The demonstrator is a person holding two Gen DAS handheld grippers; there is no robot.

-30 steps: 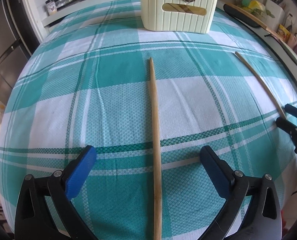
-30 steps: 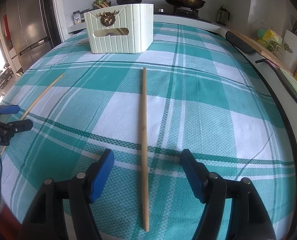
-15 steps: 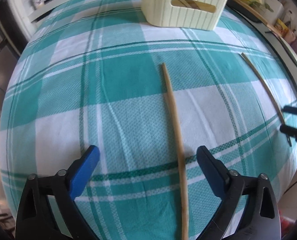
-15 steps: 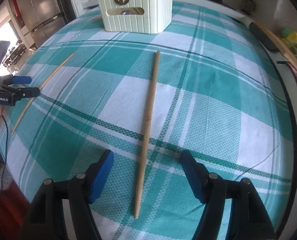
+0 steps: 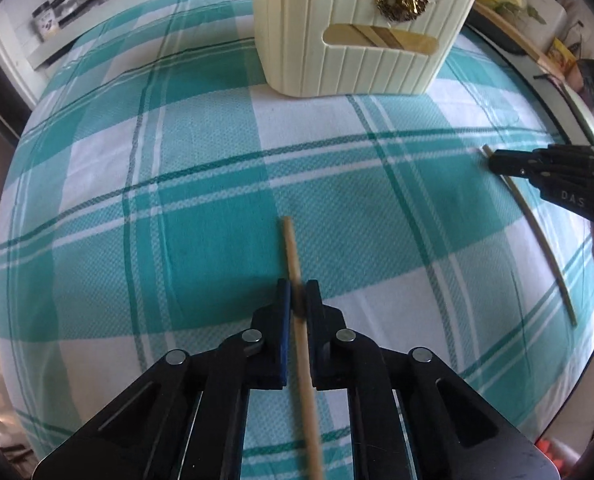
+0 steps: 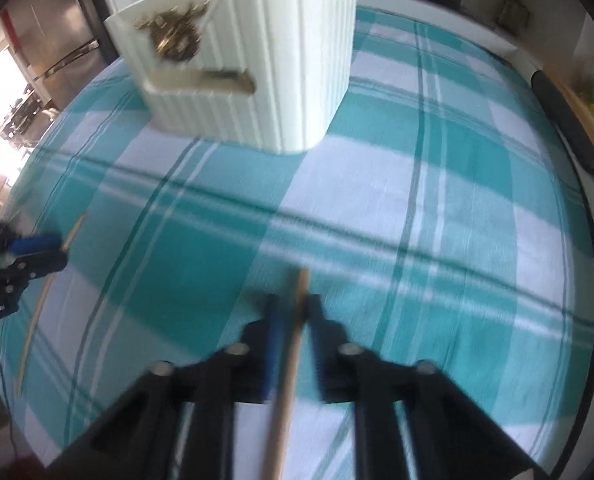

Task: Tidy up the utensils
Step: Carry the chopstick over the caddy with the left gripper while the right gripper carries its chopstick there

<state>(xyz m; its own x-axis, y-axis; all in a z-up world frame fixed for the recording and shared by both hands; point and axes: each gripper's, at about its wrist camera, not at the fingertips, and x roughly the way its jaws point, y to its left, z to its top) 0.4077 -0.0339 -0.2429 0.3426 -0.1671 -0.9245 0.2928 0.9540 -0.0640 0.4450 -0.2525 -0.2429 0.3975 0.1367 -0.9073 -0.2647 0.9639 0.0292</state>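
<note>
1. Left claw (image 5: 297, 300), lower centre of its view: jaws have just closed, clamped on a wooden chopstick (image 5: 293, 256) whose tip points up-frame.
2. Right claw (image 6: 293, 312), lower centre of its blurred view: jaws just closed on a second chopstick (image 6: 301, 284).
3. Cream ribbed holder (image 5: 361, 40), top of frame, stands on the worktop's teal plaid cloth (image 5: 177, 200).
</note>
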